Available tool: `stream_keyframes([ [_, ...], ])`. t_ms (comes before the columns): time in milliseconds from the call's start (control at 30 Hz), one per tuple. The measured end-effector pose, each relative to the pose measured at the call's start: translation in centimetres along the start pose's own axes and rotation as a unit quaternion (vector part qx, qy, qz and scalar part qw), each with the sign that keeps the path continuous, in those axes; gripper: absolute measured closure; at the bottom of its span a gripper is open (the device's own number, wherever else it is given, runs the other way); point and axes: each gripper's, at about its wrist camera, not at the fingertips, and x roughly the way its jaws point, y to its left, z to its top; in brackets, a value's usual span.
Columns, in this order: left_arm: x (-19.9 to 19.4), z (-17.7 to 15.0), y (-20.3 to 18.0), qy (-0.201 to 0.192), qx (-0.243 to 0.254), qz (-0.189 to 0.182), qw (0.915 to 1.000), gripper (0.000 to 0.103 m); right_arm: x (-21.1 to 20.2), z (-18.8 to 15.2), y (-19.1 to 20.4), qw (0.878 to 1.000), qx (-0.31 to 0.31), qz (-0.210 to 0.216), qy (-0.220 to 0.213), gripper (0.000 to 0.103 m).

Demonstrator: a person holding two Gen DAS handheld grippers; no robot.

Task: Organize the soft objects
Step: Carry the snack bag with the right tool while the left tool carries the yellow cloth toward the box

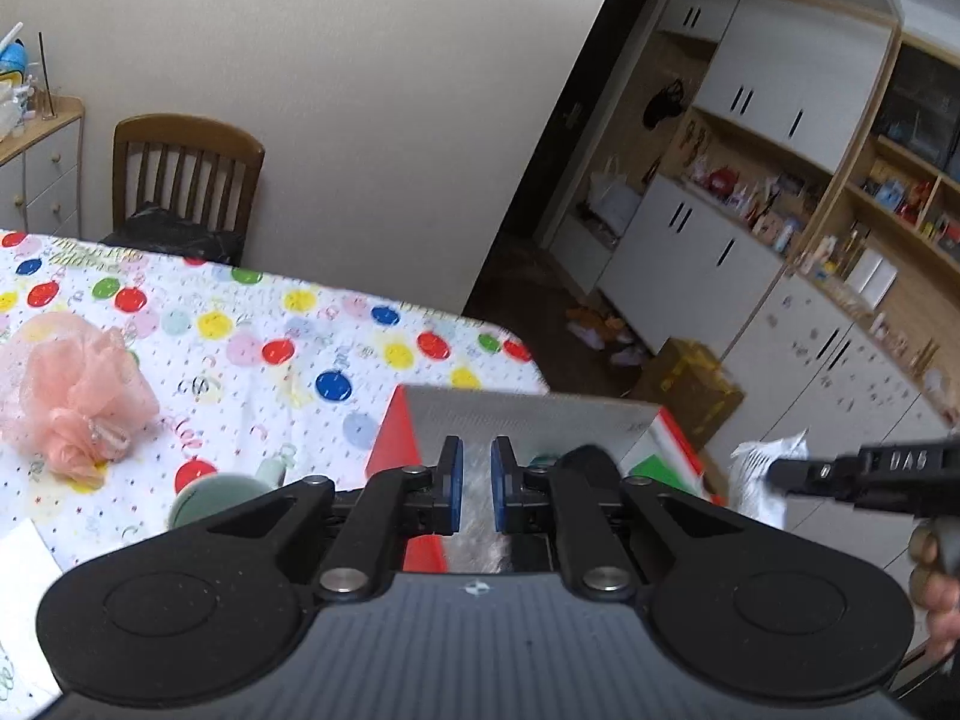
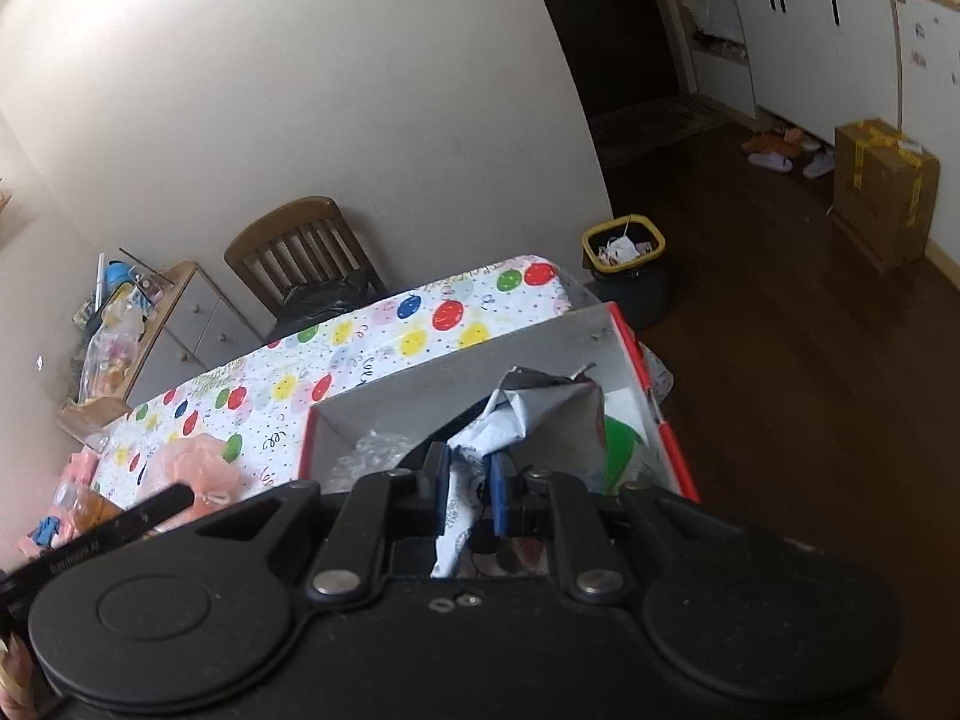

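Contents of the red-edged, white-walled cardboard box [image 2: 456,384], standing at the corner of the table under a white cloth printed with coloured balloons [image 2: 360,360]: clear crinkled plastic wrap [image 2: 372,450], a green-and-white item [image 2: 621,444], and part of a crumpled white-and-grey plastic bag [image 2: 528,414].

Right gripper [image 2: 470,495]: jaws nearly closed, blue pads pinching the bag, which hangs over the box interior and is not yet released.

Left gripper [image 1: 477,489]: jaws nearly closed with a narrow gap between them and nothing visible in it, poised above the box.

Outstanding: a pink mesh bath pouf [image 1: 72,390] lies on the cloth, well apart from the box; small items sit at the table's far-left edge, too blurred to identify.

Progress, by estimate: partway, with several soft pieces boxed and at least the pouf remaining.
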Motion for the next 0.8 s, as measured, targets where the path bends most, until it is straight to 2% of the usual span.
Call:
stream_keyframes([
  [167, 0.2, -2.0, 1.1, 0.021, 0.002, 0.031, 0.9993, 0.093, 0.7, 0.4, -1.1, 1.000, -0.004, 0.016, 0.009, 0.091],
  [333, 0.1, -4.7, 3.2, 0.069, -0.003, 0.057, 0.9960, 0.093, 1.1, 0.9, -0.7, 0.999, -0.021, 0.028, 0.014, 0.093],
  [533, 1.0, -8.0, 3.7, 0.123, 0.028, 0.075, 0.9892, 0.091, 1.8, 0.9, -1.1, 0.999, -0.020, 0.028, 0.025, 0.093],
  [600, 1.4, -8.9, 3.7, 0.138, 0.035, 0.075, 0.9870, 0.084, 1.8, 0.7, -1.1, 0.999, -0.020, 0.032, 0.029, 0.093],
  [633, 1.7, -9.4, 3.7, 0.148, 0.037, 0.074, 0.9855, 0.071, 1.8, 0.6, -1.1, 0.999, -0.021, 0.034, 0.031, 0.093],
  [667, 2.0, -9.8, 3.7, 0.155, 0.041, 0.074, 0.9842, 0.048, 1.8, 0.5, -1.1, 0.999, -0.022, 0.035, 0.033, 0.093],
  [733, 2.3, -10.6, 3.7, 0.167, 0.049, 0.074, 0.9819, 0.025, 1.7, 0.3, -1.4, 0.999, -0.020, 0.036, 0.036, 0.093],
  [800, 2.5, -11.3, 3.6, 0.169, 0.056, 0.075, 0.9813, 0.025, 1.7, 0.2, -1.8, 0.998, -0.016, 0.037, 0.039, 0.092],
])
